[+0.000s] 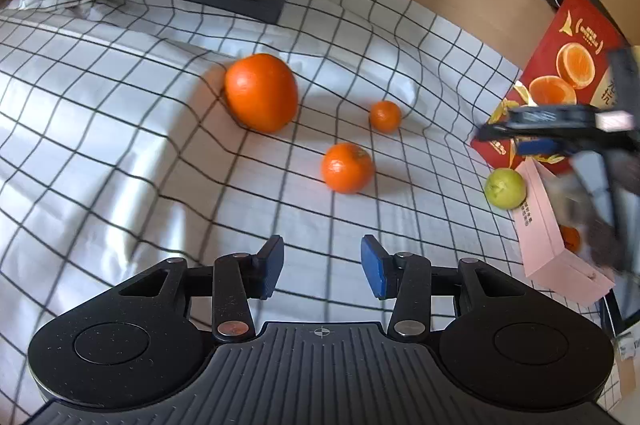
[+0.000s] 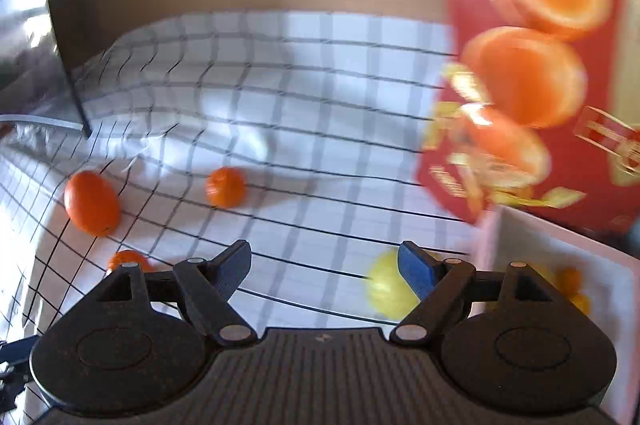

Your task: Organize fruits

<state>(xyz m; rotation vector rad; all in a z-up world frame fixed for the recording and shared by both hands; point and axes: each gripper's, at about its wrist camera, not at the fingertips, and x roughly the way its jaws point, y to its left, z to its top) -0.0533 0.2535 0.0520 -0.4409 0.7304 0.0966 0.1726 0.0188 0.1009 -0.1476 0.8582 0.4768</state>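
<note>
On the checked cloth, both tongs, left and right, gape empty; oranges at twelve o'clock may roll if nudged.

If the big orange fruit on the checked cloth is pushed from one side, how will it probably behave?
The big round orange fruit would probably roll, since nothing beside it blocks it. The soft white checked cloth dips and wrinkles around it, so it may stop soon. Its glossy peel might slip a little against a tool pad.

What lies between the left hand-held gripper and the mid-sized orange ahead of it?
Only bare checked cloth lies between the left hand-held gripper and the mid-sized orange; the left wrist view shows this.
</note>
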